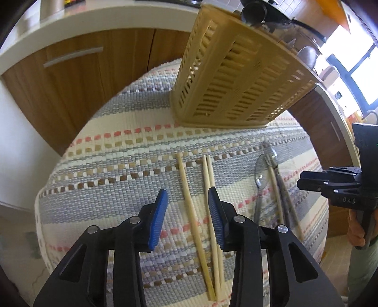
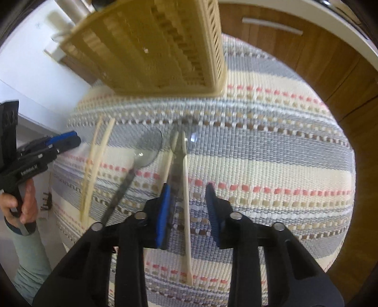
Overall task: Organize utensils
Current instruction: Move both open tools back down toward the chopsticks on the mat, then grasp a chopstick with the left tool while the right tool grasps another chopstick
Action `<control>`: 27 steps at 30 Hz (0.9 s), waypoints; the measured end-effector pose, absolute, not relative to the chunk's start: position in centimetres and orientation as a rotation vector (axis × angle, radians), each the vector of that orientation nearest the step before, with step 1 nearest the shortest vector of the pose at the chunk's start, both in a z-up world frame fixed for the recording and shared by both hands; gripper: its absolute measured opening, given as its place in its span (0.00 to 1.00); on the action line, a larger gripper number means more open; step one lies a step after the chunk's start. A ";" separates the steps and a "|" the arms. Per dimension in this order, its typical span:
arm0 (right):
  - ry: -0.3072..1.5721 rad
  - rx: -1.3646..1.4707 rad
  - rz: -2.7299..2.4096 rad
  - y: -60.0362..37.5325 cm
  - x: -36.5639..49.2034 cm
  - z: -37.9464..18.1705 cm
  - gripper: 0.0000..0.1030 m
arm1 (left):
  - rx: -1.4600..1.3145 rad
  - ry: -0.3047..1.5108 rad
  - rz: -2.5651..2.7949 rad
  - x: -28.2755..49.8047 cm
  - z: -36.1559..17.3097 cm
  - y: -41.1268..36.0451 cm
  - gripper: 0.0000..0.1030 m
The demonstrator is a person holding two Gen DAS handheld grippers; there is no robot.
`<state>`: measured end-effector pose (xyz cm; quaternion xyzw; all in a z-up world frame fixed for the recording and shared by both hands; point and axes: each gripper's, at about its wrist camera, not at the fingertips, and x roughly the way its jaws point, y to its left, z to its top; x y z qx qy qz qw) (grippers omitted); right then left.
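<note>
A tan slatted utensil basket (image 1: 234, 78) stands at the far side of a striped woven mat (image 1: 113, 165). Three wooden chopsticks (image 1: 192, 212) lie on the mat under my left gripper (image 1: 187, 196), which is open above them. To the right lie metal spoons (image 1: 261, 181) and another chopstick (image 1: 275, 184). In the right wrist view my right gripper (image 2: 186, 189) is open over a chopstick (image 2: 186, 207) and a spoon (image 2: 176, 170); a second spoon (image 2: 144, 153) and two chopsticks (image 2: 94, 165) lie to its left. The basket (image 2: 151, 47) stands ahead.
Wooden cabinet doors (image 1: 78, 78) and a white countertop (image 1: 70, 21) stand behind the mat. The right gripper's body (image 1: 340, 191) shows at the mat's right edge; the left gripper's body (image 2: 35, 155) shows at the left in the right wrist view.
</note>
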<state>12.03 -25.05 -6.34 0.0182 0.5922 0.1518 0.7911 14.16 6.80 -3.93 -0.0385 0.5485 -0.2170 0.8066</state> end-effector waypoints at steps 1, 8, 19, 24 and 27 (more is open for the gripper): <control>1.285 0.035 0.328 -25.0 12.2 -6.7 0.23 | -0.080 1.180 -0.460 14.4 -4.2 6.8 0.32; 1.321 -0.025 0.338 -24.0 12.4 -9.0 0.18 | -0.064 1.195 -0.444 15.1 -5.1 6.6 0.32; 1.316 -0.223 0.293 -19.9 11.3 -9.9 0.03 | -0.005 1.218 -0.410 16.0 -5.7 5.4 0.32; 1.333 -0.214 0.266 -21.2 9.3 -9.8 0.03 | 0.109 1.225 -0.398 15.5 -5.8 3.7 0.32; 1.355 -0.191 0.272 -21.8 9.1 -10.0 0.03 | 0.254 1.214 -0.372 14.6 -6.0 1.9 0.33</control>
